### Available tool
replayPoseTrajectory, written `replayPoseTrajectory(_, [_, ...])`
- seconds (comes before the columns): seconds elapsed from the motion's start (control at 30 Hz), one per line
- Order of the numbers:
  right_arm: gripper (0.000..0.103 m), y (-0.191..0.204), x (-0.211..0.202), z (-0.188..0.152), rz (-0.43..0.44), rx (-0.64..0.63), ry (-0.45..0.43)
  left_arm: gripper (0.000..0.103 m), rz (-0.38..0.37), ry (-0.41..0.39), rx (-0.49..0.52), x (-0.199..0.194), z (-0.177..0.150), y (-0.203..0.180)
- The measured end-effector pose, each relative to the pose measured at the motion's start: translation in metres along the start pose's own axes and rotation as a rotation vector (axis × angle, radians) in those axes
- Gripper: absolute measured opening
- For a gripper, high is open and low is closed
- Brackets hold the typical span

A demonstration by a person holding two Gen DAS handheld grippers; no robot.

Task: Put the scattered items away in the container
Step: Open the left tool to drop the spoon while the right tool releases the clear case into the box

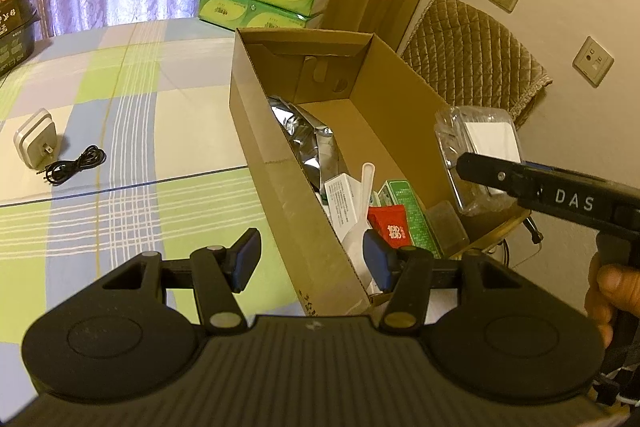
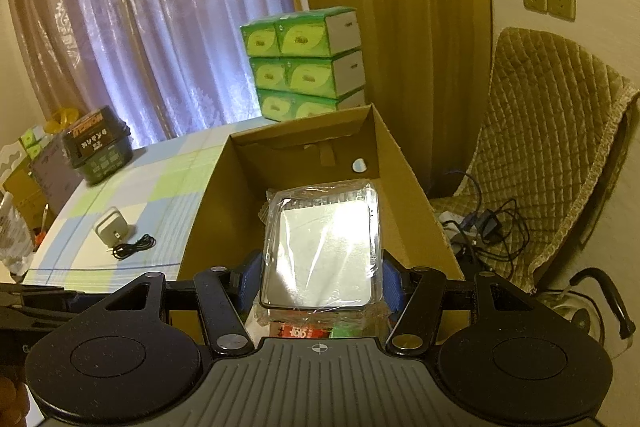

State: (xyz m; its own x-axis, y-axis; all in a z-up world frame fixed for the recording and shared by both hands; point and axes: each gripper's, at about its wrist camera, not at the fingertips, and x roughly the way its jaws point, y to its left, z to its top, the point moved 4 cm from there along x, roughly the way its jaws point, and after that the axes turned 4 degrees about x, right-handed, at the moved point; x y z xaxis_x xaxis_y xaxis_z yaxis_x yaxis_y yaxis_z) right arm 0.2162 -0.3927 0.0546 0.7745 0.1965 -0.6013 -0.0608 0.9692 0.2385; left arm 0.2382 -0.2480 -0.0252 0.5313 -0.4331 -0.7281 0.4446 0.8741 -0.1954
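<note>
**boxfan:** The right gripper [image 2: 320,281] is hovering over the cardboard box [image 2: 404,195], clamping a clear plastic case [image 2: 320,247] with a white insert. Any tips for the drop?

**tidy_tom:** I'd be lowering it until it's nearly resting on the stuff already inside (foil pouch [image 1: 308,143], red packet [image 1: 390,227], green carton [image 1: 408,211]) and keeping it level, then opening the fingers slowly. Letting go from up high is asking for it to bounce off the rim.

**boxfan:** Where's the case sitting in the grip?

**tidy_tom:** Squarely between the blue pads [image 2: 250,281], both pressing on its sides, with most of it sticking out forward over the box opening.

**boxfan:** And the left gripper [image 1: 312,259]?

**tidy_tom:** It's hanging wide open, holding nothing, straddling the box's near wall. The charger [image 1: 36,143] and black cable [image 1: 76,167] are waiting on the checked cloth [image 1: 132,131], well apart from the box.
</note>
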Motion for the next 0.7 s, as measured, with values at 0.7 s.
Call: replayPoseTrajectory(0.7, [0.096, -0.011, -0.026, -0.007, 0.008, 0.101, -0.047, 0.051, 0.03, 0.013, -0.05, -0.015, -0.024, 0.021])
